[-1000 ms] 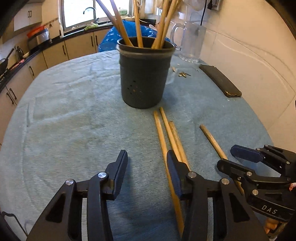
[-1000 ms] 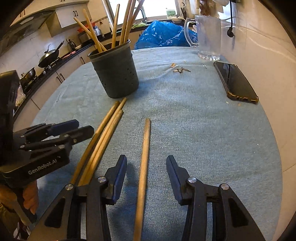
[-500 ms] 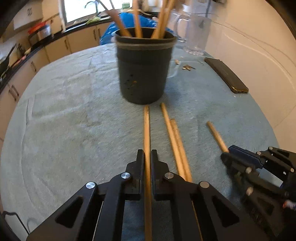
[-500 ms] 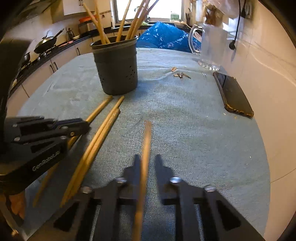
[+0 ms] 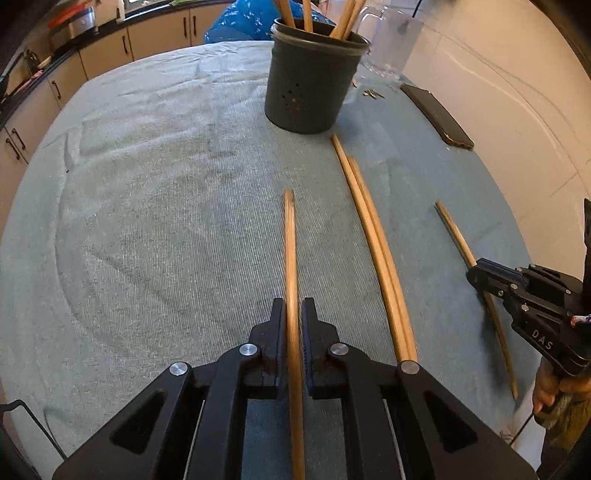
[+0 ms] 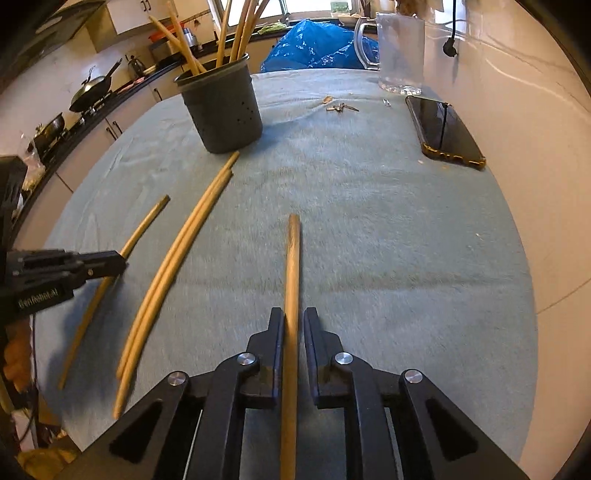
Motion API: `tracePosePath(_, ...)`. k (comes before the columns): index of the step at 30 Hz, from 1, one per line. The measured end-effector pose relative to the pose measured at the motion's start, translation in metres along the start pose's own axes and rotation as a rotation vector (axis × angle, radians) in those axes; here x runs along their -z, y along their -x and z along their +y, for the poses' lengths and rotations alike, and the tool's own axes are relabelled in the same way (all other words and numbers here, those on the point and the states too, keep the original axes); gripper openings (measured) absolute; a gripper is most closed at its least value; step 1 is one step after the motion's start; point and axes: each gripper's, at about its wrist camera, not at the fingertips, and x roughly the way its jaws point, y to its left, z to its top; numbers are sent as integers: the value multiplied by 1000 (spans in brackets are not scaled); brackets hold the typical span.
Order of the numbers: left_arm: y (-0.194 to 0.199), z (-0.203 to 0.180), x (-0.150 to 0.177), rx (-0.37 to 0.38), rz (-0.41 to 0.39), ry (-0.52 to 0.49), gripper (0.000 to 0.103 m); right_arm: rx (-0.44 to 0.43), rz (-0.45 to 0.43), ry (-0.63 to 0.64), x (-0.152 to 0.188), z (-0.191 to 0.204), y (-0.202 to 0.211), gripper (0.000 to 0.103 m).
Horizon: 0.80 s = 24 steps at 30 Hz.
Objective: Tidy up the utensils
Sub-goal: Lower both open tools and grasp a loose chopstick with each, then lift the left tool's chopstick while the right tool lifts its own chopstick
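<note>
Both grippers are clamped now! The left gripper (image 5: 293,321) has its fingers closed tight on a wooden stick (image 5: 290,258), which runs out ahead between the pads, its far tip pointing toward the dark grey utensil holder (image 5: 314,77). The right gripper (image 6: 293,328) matches it, fingers pinched on a second wooden stick (image 6: 293,266) that reaches forward over the blue-grey cloth covering the worktop (image 6: 388,229). Both sets of jaws have just been closing, each with a stick between them.

Between the two grippers a pair of sticks (image 6: 177,258) lies side by side on the cloth, touching along their length, far ends just short of the holder. The holder stands upright at the far side, already bristling with sticks (image 6: 236,33).

Far right, a dark phone (image 6: 443,133) lies flat near the wall, a clear glass jug (image 6: 400,51) stands beyond it, and a few small keys (image 6: 340,108) rest between jug and holder.
</note>
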Motion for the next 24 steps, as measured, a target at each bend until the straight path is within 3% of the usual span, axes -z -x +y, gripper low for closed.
tracePosePath(6,-10,-5,-15,-44,24,-37,12,21,31,21,-7,7,-4,22)
tracePosePath(11,-21,-15,-38,-106,52,-108,13,49,81,58,-24,11,-15,23)
tracePosePath(24,-40,-14,-82,-102,119,-157,12,90,236,107,-74,14,-43,23)
